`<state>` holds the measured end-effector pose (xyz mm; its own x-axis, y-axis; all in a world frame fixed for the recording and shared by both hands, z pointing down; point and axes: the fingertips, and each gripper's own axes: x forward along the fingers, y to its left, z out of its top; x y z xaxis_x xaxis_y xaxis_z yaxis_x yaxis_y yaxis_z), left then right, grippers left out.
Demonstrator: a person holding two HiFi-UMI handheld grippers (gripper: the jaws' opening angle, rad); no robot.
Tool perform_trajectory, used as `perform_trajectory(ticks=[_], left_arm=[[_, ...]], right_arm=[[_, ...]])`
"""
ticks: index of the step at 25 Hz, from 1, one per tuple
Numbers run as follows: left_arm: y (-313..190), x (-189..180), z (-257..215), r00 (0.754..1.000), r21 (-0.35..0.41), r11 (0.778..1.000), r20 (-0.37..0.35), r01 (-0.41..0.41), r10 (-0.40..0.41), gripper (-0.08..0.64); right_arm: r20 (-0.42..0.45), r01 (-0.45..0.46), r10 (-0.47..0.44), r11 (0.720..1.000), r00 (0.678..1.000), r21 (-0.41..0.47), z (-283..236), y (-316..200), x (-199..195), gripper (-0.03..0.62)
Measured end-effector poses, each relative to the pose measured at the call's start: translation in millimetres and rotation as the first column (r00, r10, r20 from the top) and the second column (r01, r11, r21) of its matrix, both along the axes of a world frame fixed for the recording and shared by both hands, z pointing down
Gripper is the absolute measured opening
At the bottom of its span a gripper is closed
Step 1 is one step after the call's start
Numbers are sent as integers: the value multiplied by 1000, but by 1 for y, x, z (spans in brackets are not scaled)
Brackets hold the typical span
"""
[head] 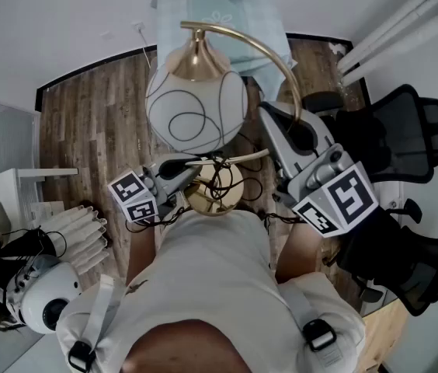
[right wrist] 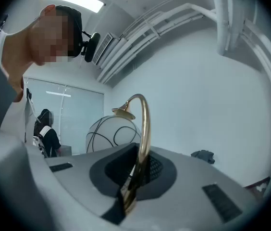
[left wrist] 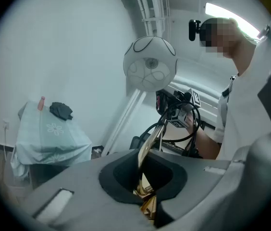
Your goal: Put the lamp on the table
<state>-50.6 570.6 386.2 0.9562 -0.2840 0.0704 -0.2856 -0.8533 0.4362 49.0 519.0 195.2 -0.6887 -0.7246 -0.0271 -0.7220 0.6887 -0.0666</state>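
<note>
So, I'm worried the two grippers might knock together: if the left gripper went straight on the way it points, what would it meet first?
Beyond the lamp stem it grips, the left gripper would probably meet the right gripper and its cables, almost dead ahead; depth is unclear.

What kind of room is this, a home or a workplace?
Probably a workplace, an office or lab room: black office chairs stand on a wood-plank floor, bare pipes run along the white wall, and there is a glass partition.
</note>
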Motion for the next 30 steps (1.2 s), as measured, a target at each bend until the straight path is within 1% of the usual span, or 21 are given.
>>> perform_trajectory(ticks=[8, 13, 17, 20, 26, 30], left_arm=[[-24, 2, -2, 1000, -3, 1000, -1, 5, -5, 9], [-39, 3, -3, 1000, -4, 1000, 4, 19, -19, 9], [-62, 9, -8, 999, -5, 999, 13, 34, -34, 9], [-75, 7, -14, 999, -7, 999, 15, 38, -37, 9], [-53, 17, -14, 998, 2, 998, 17, 63, -63, 9], [-68, 17, -11, 998, 2, 998, 14, 59, -59, 9]], right_arm=[[-7, -2, 2, 1000, 1000, 4, -3, -26, 1, -3], [15, 7, -7, 1000, 1000, -4, -4, -43, 2, -3], [31, 2, -1, 1000, 1000, -24, -7, -71, 10, -2], [32, 7, -6, 1000, 999, -27, -13, -86, 7, -2], [27, 34, -33, 999, 999, -16, -14, -66, 14, -2], [20, 31, -31, 999, 999, -20, -11, -81, 14, -2]])
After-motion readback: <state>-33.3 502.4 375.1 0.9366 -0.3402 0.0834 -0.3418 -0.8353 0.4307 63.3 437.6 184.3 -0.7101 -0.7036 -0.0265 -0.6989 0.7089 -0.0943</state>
